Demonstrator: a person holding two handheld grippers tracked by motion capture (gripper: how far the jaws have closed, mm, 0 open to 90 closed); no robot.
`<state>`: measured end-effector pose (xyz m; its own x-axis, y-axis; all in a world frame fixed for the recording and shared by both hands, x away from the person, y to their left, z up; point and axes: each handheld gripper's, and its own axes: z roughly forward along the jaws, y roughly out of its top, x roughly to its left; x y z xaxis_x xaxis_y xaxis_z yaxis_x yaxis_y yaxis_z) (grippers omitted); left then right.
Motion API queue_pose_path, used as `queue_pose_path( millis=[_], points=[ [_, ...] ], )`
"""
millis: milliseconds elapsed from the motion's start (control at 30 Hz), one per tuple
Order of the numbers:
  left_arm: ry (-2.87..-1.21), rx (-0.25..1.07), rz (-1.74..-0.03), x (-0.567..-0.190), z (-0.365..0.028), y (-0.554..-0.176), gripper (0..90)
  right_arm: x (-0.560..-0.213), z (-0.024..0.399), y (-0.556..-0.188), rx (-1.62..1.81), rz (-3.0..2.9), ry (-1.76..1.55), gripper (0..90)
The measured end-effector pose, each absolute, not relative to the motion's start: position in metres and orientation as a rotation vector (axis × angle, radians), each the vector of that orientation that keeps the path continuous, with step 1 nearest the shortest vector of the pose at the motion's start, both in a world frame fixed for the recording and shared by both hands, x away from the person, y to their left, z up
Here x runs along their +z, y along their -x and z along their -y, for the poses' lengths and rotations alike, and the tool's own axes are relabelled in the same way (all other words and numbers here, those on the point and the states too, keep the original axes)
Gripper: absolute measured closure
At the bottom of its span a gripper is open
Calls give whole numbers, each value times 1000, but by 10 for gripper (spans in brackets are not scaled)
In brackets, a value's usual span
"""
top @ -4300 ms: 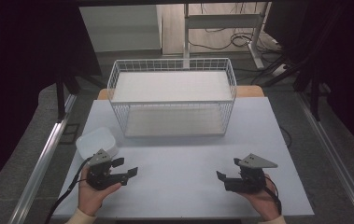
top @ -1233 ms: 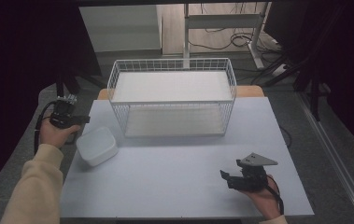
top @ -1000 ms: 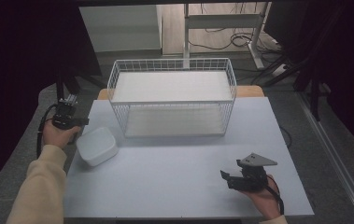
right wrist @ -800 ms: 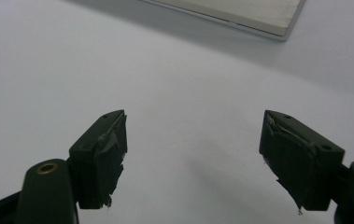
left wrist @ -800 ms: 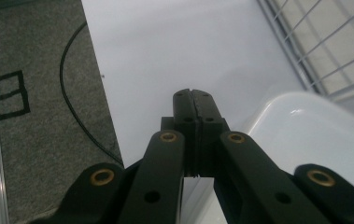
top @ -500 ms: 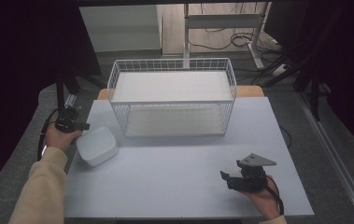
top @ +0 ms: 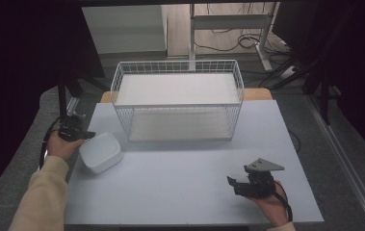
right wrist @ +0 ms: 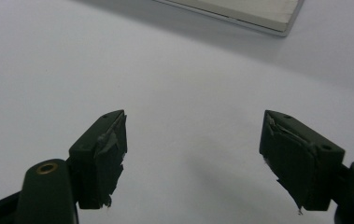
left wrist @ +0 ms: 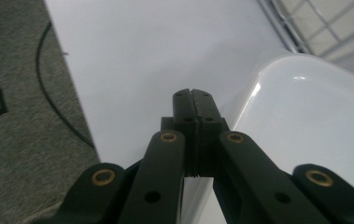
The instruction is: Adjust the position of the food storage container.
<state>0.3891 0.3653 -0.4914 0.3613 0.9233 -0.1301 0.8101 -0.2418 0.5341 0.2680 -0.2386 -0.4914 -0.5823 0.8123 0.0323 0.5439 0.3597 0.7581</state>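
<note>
A white rounded bowl (top: 100,151) lies upside down on the left part of the white table (top: 180,183). My left gripper (top: 89,135) sits at the table's left edge, right beside the bowl's far-left side. In the left gripper view its jaws (left wrist: 193,95) are pressed together with nothing between them, and the bowl (left wrist: 315,126) lies just to their right. My right gripper (top: 232,185) rests near the front right of the table. Its jaws stand wide apart over bare tabletop (right wrist: 193,158).
A white wire basket (top: 177,63) with a pale board inside stands at the back middle of the table. Its base edge (right wrist: 240,11) shows at the top of the right gripper view. Grey carpet (left wrist: 16,140) lies beyond the table's left edge.
The left hand has left the front left of the table for the left edge beside the bowl, and its jaws have shut. In the last second it drifted slightly nearer. The right gripper stayed put.
</note>
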Motion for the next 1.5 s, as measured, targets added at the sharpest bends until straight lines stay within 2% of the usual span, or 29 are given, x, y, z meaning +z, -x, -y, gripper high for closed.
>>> queue_pose_path(
  millis=[967,1233,1400,1500],
  points=[
    [-2256,229,-1241,-488,-288,-327,900,-489,237,-266,1068,-2287,-1185,235],
    [-2184,282,-1271,-476,-298,-315,900,-489,237,-266,1057,-2290,-1179,233],
    [-2089,360,-1345,-462,-319,-281,900,-488,240,-267,1059,-2282,-1186,232],
    [-2078,363,-1376,-463,-325,-270,900,-488,241,-267,1056,-2282,-1186,231]
  ],
)
